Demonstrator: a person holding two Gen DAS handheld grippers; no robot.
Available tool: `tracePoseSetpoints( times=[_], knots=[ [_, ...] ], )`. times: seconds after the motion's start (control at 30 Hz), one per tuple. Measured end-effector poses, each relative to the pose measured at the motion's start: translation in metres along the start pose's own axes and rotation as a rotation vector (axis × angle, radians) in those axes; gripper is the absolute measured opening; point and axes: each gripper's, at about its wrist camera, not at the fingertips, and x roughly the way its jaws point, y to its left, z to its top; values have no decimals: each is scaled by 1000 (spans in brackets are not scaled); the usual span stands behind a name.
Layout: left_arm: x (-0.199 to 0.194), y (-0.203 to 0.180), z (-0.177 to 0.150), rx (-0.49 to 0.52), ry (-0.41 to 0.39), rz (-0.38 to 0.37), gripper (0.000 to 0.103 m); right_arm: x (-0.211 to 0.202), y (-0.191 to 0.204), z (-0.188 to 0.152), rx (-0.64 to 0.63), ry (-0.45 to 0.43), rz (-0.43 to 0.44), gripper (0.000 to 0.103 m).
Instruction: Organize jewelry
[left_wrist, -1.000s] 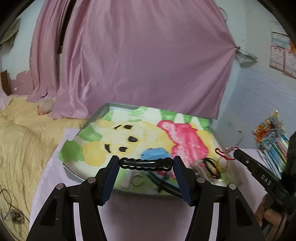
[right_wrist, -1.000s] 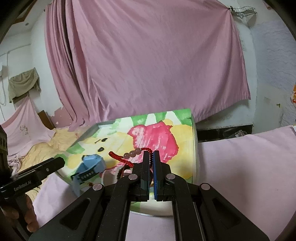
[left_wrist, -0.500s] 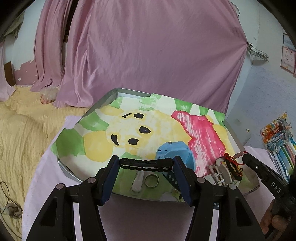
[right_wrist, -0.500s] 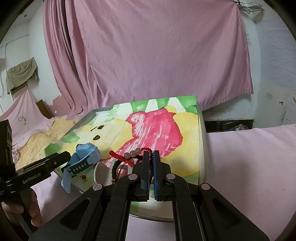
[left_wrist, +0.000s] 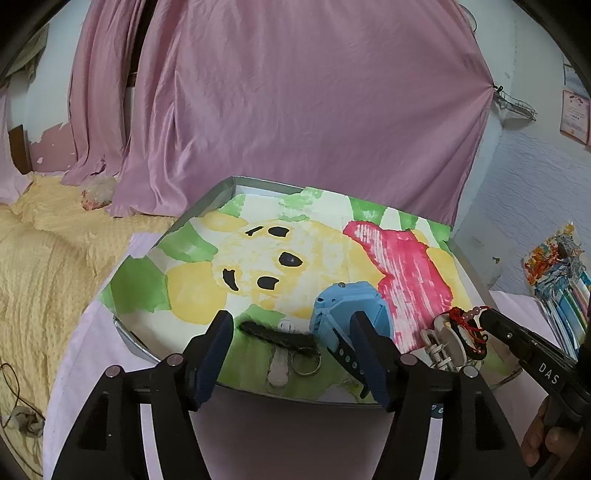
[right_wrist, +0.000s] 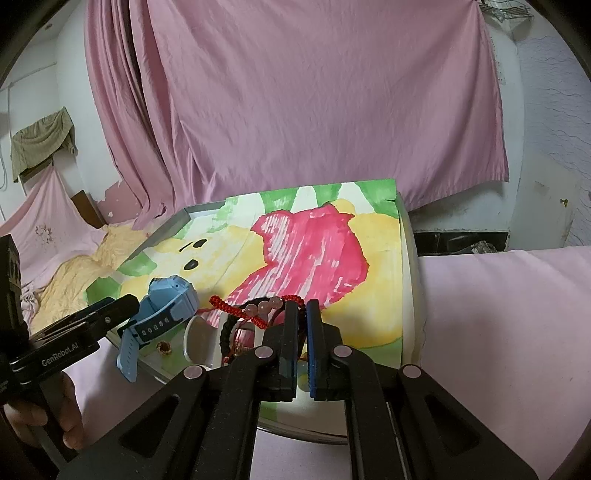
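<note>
A metal tray (left_wrist: 207, 206) lined with a painted bear picture holds the jewelry. My left gripper (left_wrist: 291, 325) is open at its near edge. A black band (left_wrist: 277, 336) lies blurred on the tray between its fingers. Close by are a blue watch (left_wrist: 351, 306), a metal ring (left_wrist: 306, 365) and a white clip (left_wrist: 443, 343). My right gripper (right_wrist: 303, 306) is shut on a red cord bracelet (right_wrist: 236, 308) with pink beads, held just above the tray's near right part (right_wrist: 408, 258). A black bracelet (right_wrist: 225, 332) lies under the cord. The watch (right_wrist: 166, 306) sits to its left.
Pink cloth (left_wrist: 280, 424) covers the surface under the tray. A yellow blanket (left_wrist: 44, 258) lies to the left, and a pink curtain (left_wrist: 295, 110) hangs behind. Colourful packets (left_wrist: 557, 273) stand at the right. A hand (right_wrist: 55, 417) holds the left gripper's handle.
The black band was stretched across my left fingertips; it has come off and dropped onto the tray. Both grippers have come closer to the tray, the right still holding the red bracelet.
</note>
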Motion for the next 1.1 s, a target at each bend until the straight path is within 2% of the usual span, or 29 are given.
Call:
tracePoseSetpoints(
  times=[0.03, 0.1, 0.13, 0.17, 0.37, 0.53, 0.63, 0.7, 0.8, 0.9, 0.97, 1.03, 1.1],
  knots=[
    [0, 0, 0, 1, -1, 0, 64, 0, 0, 0, 0, 1, 0, 9],
    [0, 0, 0, 4, 0, -1, 67, 0, 0, 0, -1, -5, -2, 22],
    [0, -1, 0, 7, 0, -1, 69, 0, 0, 0, -2, -7, -5, 35],
    [-1, -1, 0, 9, -1, -1, 69, -1, 1, 0, -3, -13, -7, 40],
    [-3, -1, 0, 9, -13, -4, 70, -3, 1, 0, -6, -27, -6, 40],
    [-6, -1, 0, 11, -25, -2, 77, -4, 1, 0, -3, -36, -2, 41],
    [-8, -1, 0, 3, -33, -9, 79, -7, 2, 0, -8, -47, -6, 54],
    [-10, 0, 0, 0, -38, -13, 80, -10, 2, -1, -11, -66, -12, 56],
    [-15, 0, 0, -3, -52, -17, 84, -18, 2, -2, -10, -102, -25, 67],
    [-26, -1, -1, -1, -94, -19, 95, -26, 1, -2, -4, -141, -33, 79],
    [-33, -1, -2, -1, -127, -22, 96, -33, -1, -4, -3, -170, -42, 89],
    [-42, -2, -4, 0, -157, -30, 101, -39, -1, -5, -3, -194, -43, 94],
    [-51, -2, -8, -6, -191, -28, 102, -46, -1, -7, -8, -218, -50, 95]
  ],
)
